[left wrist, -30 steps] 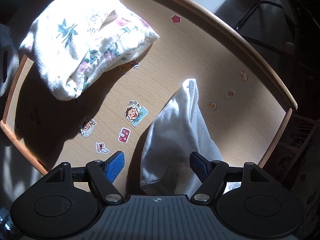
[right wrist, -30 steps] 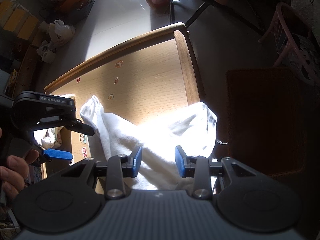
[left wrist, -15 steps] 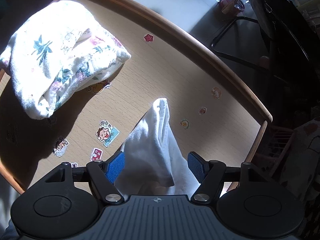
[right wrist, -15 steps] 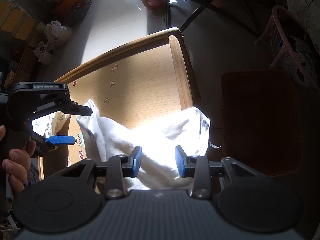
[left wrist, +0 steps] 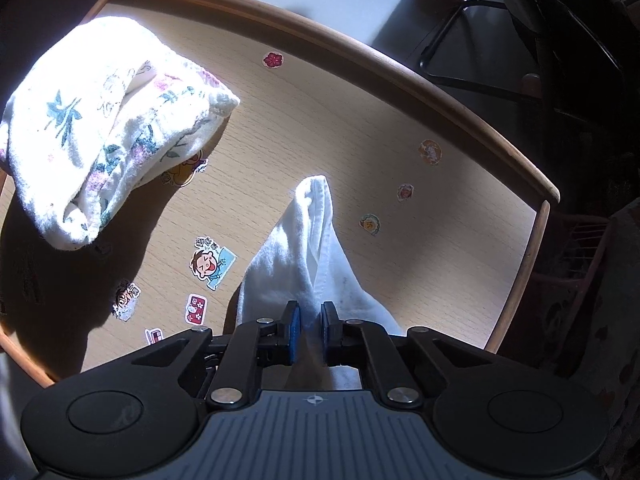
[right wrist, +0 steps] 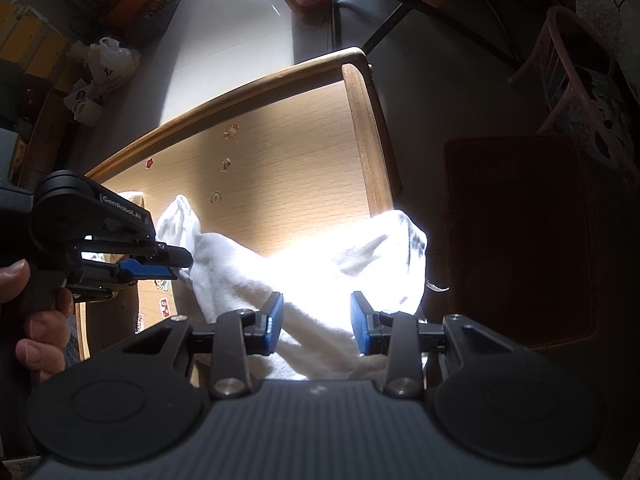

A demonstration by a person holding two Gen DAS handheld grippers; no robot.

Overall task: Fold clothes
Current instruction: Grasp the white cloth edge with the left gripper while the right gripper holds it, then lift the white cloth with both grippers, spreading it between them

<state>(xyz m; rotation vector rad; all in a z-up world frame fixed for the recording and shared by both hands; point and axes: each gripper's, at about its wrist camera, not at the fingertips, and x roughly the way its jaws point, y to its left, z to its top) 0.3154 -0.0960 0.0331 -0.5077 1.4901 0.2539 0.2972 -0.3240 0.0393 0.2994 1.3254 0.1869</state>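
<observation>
Wooden table (left wrist: 360, 128) with raised rim, cartoon stickers (left wrist: 212, 262) scattered on top, strong sunlight across it.

Folded floral towel (left wrist: 100, 136) sits at the far left corner of the table, well apart from the rest.

White garment (left wrist: 304, 256) lies bunched across the near right part of the table; one end rises to a peak toward table centre, the other end drapes at the right rim (right wrist: 372, 148), seen from the right wrist view (right wrist: 340, 264).

Left gripper (left wrist: 307, 330): pointing down, jaws closing, blue pads pinching a ridge of the white garment between them. In the right wrist view it comes in from the left (right wrist: 176, 266), held by a hand (right wrist: 36, 320), tips on the garment's left edge.

Right gripper (right wrist: 316, 326): jaws part open, garment lies between and under the pads; can't tell whether the pads press on it.
</observation>
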